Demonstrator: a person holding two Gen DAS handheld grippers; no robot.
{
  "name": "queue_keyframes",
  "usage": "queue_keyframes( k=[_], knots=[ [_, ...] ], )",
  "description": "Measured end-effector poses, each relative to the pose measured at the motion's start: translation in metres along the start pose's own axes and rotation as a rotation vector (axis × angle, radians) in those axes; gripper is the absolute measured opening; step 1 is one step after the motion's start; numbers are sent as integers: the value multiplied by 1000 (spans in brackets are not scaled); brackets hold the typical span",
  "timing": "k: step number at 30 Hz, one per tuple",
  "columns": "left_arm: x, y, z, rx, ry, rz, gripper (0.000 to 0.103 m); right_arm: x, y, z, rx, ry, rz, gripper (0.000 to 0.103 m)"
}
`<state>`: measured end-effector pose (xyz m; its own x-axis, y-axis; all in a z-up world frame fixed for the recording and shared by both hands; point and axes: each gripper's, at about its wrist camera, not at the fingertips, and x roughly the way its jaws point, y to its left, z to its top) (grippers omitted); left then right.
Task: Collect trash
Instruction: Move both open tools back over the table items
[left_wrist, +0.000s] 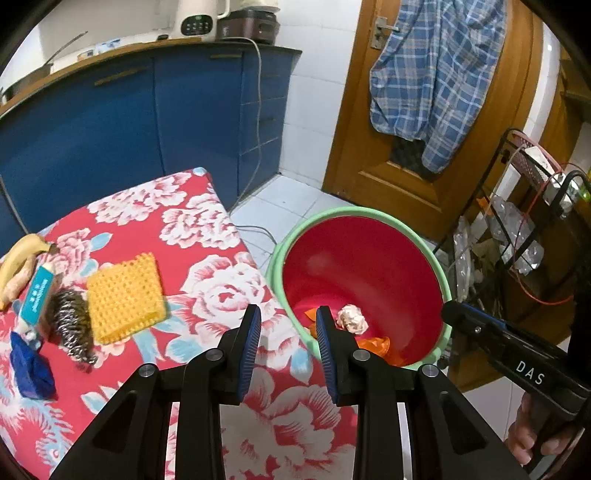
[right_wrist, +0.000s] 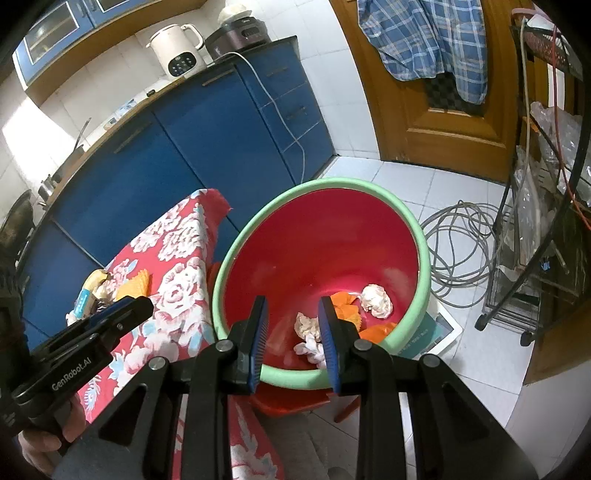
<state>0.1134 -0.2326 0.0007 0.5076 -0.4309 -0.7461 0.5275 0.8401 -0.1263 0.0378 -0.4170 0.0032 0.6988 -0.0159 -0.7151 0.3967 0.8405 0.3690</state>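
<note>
**Remaining trash left of the bin, nearer the left claw**

Red bin (left_wrist: 369, 266) beside floral table (left_wrist: 207, 280), paper wads inside. Blue crumpled scrap (left_wrist: 30, 365) far left on the cloth. Left gripper (left_wrist: 288, 343) parted, empty, nearer. Right gripper (right_wrist: 291, 332) parted, empty, over the bin.

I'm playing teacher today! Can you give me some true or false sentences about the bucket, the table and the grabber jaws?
1. The red bucket has a green rim. True.
2. The bucket has nothing inside. False: crumpled paper and orange scraps lie at the bottom.
3. The left gripper is squeezing the yellow mat. False: its jaws stand open, holding nothing; the mat lies on the floral cloth.
4. The right gripper is open above the bucket. True.
5. A banana lies on the table. True.
</note>
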Motion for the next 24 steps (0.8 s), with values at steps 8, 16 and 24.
queue_keyframes(
  k=[8, 16, 24],
  knots=[
    [-19, 13, -4, -27, -28, 16, 31, -13, 18, -1, -31, -20, 23, 30],
    [-39, 29, -11, -59, -58, 37, 31, -21, 39, -6, -62, -29, 51, 30],
    [-58, 51, -19, -105, -78, 72, 31, -28, 64, -8, -105, -35, 80, 31]
  ],
)
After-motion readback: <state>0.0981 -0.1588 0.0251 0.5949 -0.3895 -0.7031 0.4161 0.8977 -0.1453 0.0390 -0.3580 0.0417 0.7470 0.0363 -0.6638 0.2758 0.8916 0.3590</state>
